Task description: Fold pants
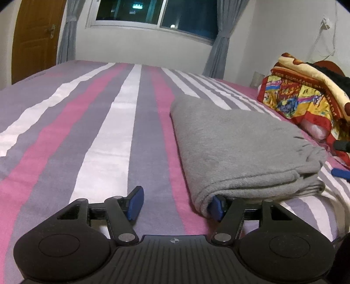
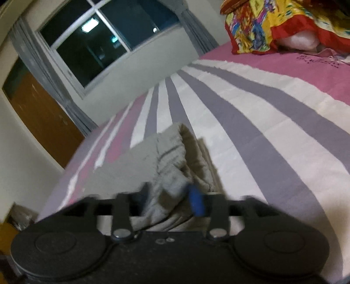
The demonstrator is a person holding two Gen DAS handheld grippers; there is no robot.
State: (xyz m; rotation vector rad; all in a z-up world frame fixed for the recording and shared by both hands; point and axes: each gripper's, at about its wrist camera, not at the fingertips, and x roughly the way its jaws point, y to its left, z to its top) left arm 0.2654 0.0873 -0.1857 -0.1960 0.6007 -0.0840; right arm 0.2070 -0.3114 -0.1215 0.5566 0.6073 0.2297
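The grey pants [image 1: 238,148] lie folded in a thick stack on the striped bed sheet [image 1: 105,135], right of centre in the left wrist view. My left gripper [image 1: 177,204] is open; its right finger is tucked under the near left corner of the stack, its left finger rests on bare sheet. In the tilted, blurred right wrist view the pants [image 2: 170,161] bunch up between the fingers of my right gripper [image 2: 170,196], which stands open around the fabric with its jaws apart. The right gripper's blue fingertip [image 1: 340,173] shows at the far right of the left wrist view.
A colourful red and yellow quilt [image 1: 301,96] is piled at the right end of the bed, also in the right wrist view [image 2: 273,26]. A window [image 1: 157,15] with grey curtains and a wooden door [image 1: 37,37] stand beyond the bed.
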